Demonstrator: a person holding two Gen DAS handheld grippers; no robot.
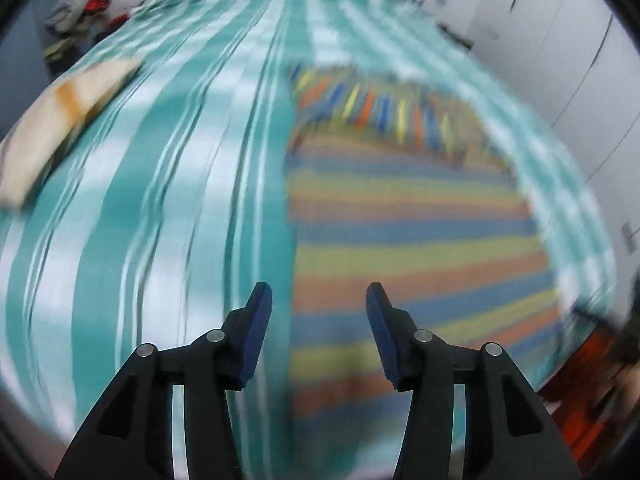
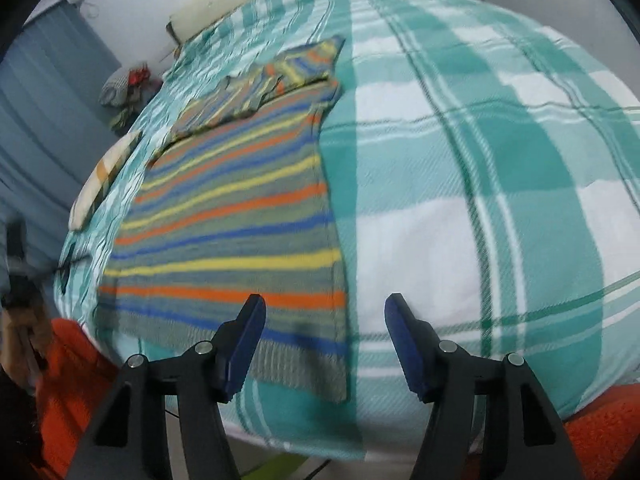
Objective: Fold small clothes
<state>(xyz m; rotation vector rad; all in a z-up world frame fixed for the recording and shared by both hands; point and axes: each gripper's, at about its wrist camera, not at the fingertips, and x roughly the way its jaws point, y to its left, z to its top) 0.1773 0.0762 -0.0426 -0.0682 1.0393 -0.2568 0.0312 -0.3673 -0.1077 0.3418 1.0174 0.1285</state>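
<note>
A small striped knit garment (image 2: 232, 220) in grey, orange, blue and yellow lies flat on the teal and white checked bedspread (image 2: 460, 168), its sleeve folded across the top end. In the left wrist view the same garment (image 1: 408, 216) is blurred and lies right of centre. My left gripper (image 1: 318, 300) hovers above the garment's left edge, open, with nothing between its blue pads. My right gripper (image 2: 324, 312) hangs over the garment's near right corner, open and empty too.
A cream pillow (image 1: 60, 120) with an orange band lies at the bed's left side. A heap of clothes (image 1: 80, 12) sits beyond the bed's far left corner. White wardrobe doors (image 1: 560, 40) stand on the right. An orange sleeve (image 2: 68, 380) shows at the lower left.
</note>
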